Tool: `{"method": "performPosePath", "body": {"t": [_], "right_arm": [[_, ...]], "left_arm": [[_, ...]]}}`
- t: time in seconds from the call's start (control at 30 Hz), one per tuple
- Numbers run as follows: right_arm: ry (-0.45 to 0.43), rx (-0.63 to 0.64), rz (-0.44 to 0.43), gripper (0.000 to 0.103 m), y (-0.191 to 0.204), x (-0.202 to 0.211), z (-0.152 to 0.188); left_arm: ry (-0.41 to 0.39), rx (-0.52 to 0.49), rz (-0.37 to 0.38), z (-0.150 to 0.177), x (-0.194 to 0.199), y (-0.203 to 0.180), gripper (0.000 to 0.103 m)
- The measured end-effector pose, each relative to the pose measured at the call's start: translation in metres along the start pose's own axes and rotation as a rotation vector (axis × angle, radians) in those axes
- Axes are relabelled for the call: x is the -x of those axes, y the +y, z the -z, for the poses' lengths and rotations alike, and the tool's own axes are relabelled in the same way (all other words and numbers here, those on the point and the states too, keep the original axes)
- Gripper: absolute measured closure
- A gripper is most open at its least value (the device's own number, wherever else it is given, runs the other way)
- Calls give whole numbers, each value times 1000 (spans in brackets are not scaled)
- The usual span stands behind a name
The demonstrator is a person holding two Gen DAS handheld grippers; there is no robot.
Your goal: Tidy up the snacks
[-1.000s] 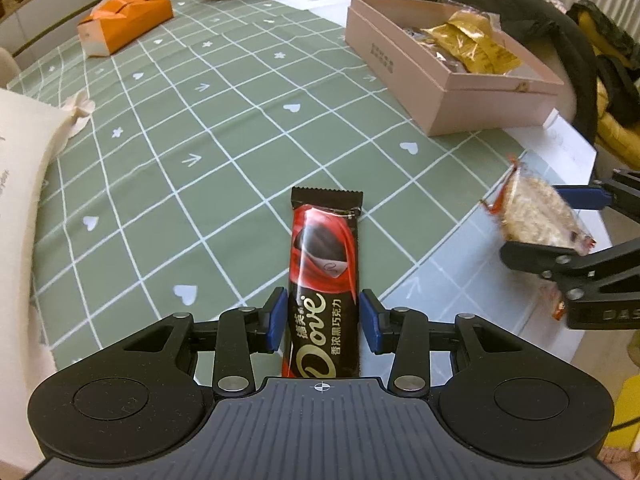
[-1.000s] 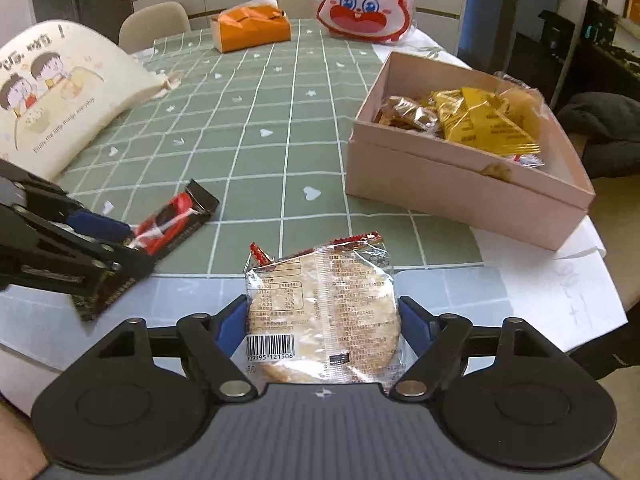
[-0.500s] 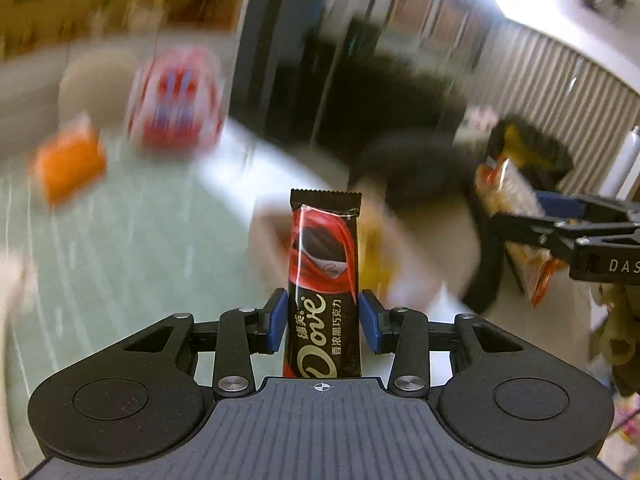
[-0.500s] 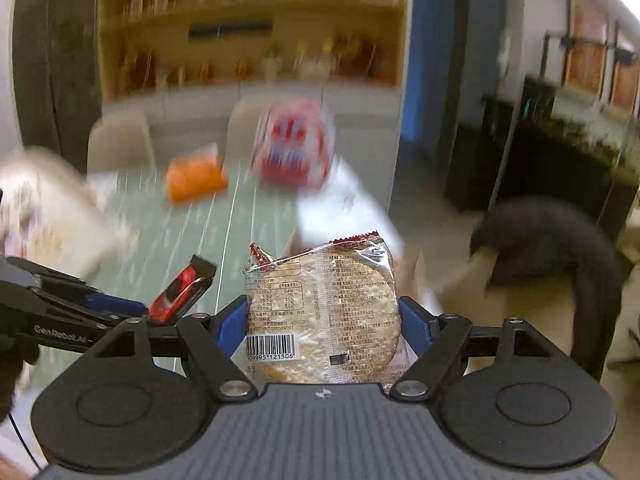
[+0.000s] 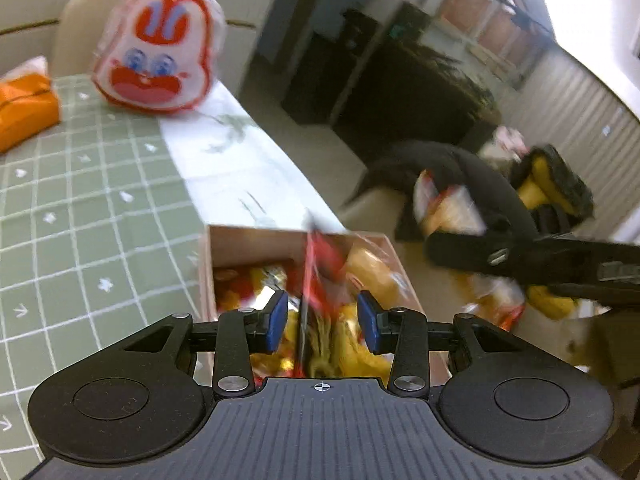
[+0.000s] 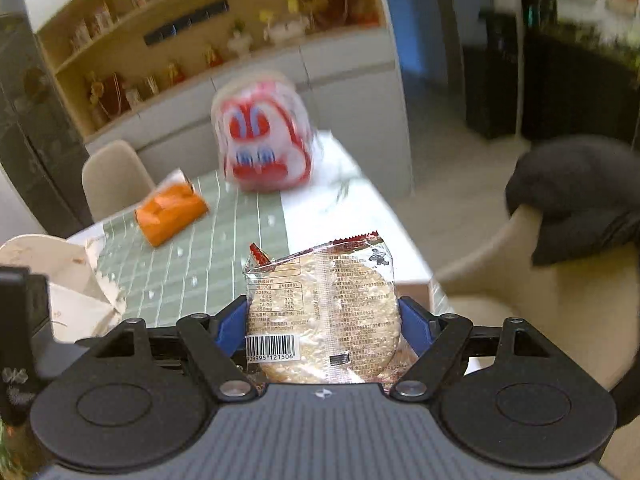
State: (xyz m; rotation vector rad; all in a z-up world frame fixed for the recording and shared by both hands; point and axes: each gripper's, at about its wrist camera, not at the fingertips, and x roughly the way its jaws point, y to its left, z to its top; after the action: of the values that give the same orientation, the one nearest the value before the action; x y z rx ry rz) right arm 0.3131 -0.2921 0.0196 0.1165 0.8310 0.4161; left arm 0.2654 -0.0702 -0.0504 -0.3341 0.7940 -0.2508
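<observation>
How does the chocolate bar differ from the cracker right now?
The chocolate bar is blurred and edge-on over the box, with gaps to the pads of the left gripper; the cracker is sharp, face-on, clamped in the right gripper. The bar is narrow and red; the cracker round, pale, clear-wrapped. Both are wrapped snacks.

a rabbit-face bag (image 5: 154, 50) sits beside an orange tissue pack (image 5: 24, 114) on the green checked tablecloth (image 5: 80, 216) (both blurred).
</observation>
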Motion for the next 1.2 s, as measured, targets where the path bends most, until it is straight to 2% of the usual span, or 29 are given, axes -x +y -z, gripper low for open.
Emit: {"method": "performPosePath", "body": {"t": [0.07,0.13,0.37,0.47,0.5,0.53,0.63,0.7,0.8,0.87,0.9,0.97,1.07,1.2], "right_arm": [[35,-13,19,24,-3,-16,3],[32,-33,23,23,-6,-24,6],[10,-112,8,19,-12,-16,14],[40,-132,15,19,-10,-24,15],[44,-140,35,19,-8,-25,16],[31,-144,56,19,-7,-22,19],[-47,-109,95,19,7,9,33],[-77,-40,138,19,21,32,45],[-131,72,284,18,45,68,74],[-169,55,341,15,56,92,98],[-170,42,343,13,60,100,107],[-97,8,330,13,63,107,121],[9,-55,286,13,63,103,132],[27,-99,298,13,64,105,146]], "left_arm": [[-18,3,16,2,7,2,60],[-19,-12,26,2,14,2,60],[-36,-48,1,13,46,-4,61],[-35,-69,-19,24,62,-5,70],[-39,-86,-27,28,68,-5,78],[-45,-108,-38,32,74,-8,82],[-66,-214,-147,45,92,-24,83],[-77,-239,-131,51,104,-32,83],[-54,-203,-82,60,122,-37,85],[-41,-176,-67,68,132,-39,85],[-29,-176,-80,71,134,-42,85],[3,-193,-105,76,134,-47,86],[51,-194,-97,81,134,-51,86],[73,-223,-103,89,137,-56,86]]}}
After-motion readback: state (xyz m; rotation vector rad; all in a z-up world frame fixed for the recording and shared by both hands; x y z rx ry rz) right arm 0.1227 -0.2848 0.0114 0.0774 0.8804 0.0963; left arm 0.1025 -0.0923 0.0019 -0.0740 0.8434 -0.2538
